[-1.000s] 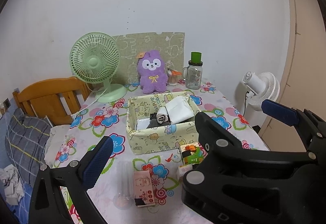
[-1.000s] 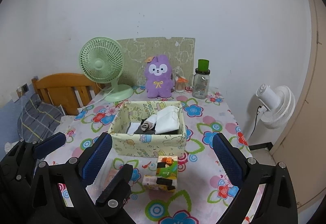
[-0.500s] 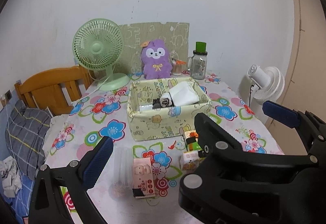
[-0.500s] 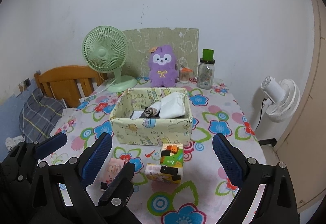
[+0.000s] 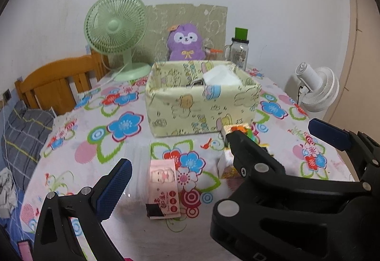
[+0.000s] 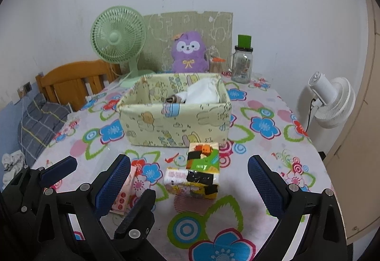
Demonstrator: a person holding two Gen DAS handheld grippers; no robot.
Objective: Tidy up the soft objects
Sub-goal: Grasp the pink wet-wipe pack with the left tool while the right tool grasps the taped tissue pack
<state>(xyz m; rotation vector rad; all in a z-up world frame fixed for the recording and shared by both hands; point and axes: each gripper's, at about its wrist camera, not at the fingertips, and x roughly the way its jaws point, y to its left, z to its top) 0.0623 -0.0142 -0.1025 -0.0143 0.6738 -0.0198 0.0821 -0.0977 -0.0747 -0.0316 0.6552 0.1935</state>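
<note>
1. The left gripper (image 5: 218,154) hovers low in front of the fabric box (image 6: 174,116), its blue-padded jaws spread wide and holding nothing.
2. A pink tissue pack (image 5: 163,189) lies flat in front of the box, between the left gripper's fingers in the left wrist view.
3. Two stacked tissue packs (image 6: 201,171) sit just in front of the box's right corner, apart from it.
4. The right gripper (image 6: 188,186) is also wide open and empty, its fingers flanking the stacked packs.
5. White cloth (image 6: 201,93) rests inside the box.
</note>
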